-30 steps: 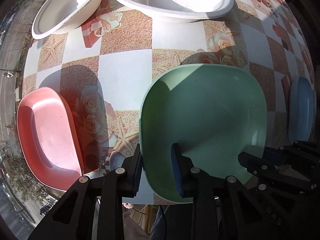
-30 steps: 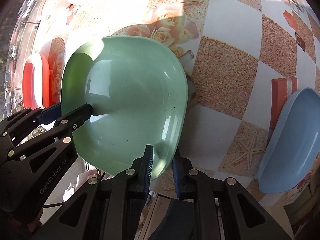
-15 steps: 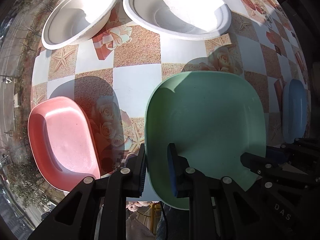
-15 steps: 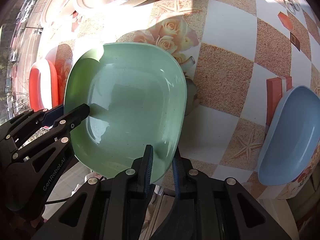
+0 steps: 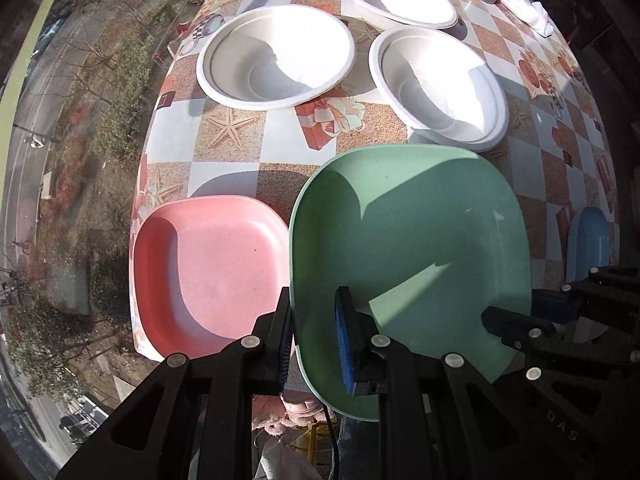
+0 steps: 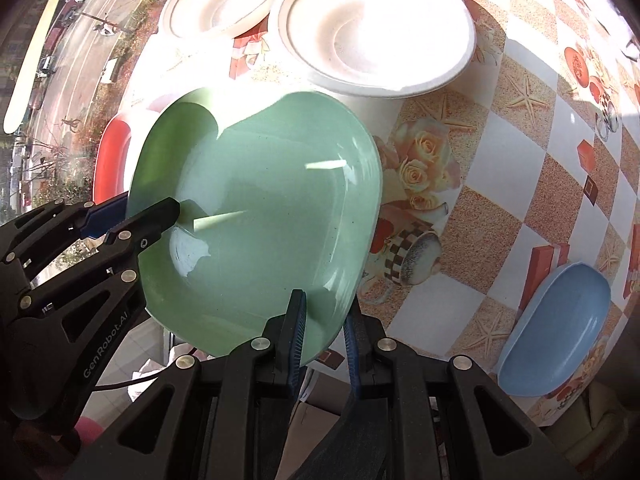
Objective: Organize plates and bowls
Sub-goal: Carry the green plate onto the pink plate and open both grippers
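A: Where did you have the rounded-square green plastic plate [image 5: 408, 248]?

B: You had it clear of the checkered, rose-printed surface [image 5: 248, 128], gripped on two edges. Your left claw [image 5: 316, 332] was clamped tight on its near rim, one pad inside, one outside. Your right claw [image 6: 324, 332] was pinched on the adjoining rim the same way.

A: And the step?

B: Carrying it, I judged. The pink plastic plate [image 5: 208, 272] of the same shape sat just beside it near the surface's edge; the blue one [image 6: 556, 324] lay well apart on the other side. Three white paper bowls [image 5: 276, 56] stood beyond.

A: Next?

B: Probably you needed to swing the green plate over a matching one, level it, lower it squarely, then let both claws go together.
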Motion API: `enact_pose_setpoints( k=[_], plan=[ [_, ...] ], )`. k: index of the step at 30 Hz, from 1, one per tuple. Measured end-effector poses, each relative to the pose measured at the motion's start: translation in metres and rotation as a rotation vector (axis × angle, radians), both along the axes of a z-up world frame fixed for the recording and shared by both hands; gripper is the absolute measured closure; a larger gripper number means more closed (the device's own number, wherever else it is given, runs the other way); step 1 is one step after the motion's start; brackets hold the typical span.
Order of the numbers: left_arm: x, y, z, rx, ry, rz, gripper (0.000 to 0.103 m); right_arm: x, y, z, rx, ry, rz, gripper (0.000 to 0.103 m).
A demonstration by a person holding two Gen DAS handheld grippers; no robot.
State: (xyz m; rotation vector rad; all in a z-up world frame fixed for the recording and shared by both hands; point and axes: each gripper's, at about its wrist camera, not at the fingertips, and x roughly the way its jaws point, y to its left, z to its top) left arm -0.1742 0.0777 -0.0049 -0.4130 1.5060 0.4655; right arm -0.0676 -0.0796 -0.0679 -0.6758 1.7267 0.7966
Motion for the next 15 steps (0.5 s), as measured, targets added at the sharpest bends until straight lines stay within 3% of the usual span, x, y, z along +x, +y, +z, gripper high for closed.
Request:
enact_pose_setpoints(
  k=[8,15],
  plan=[
    [-0.062,0.025,0.001,0.035,0.028,0.11,0.081,-0.039,0.034,-0.009,0.022,0.021,0.146,0.082],
    [-0.08,0.052,-0.011,0.113,0.067,0.136,0.081,-0.063,0.065,-0.021,0.036,0.063,0.186,0.081]
  ],
)
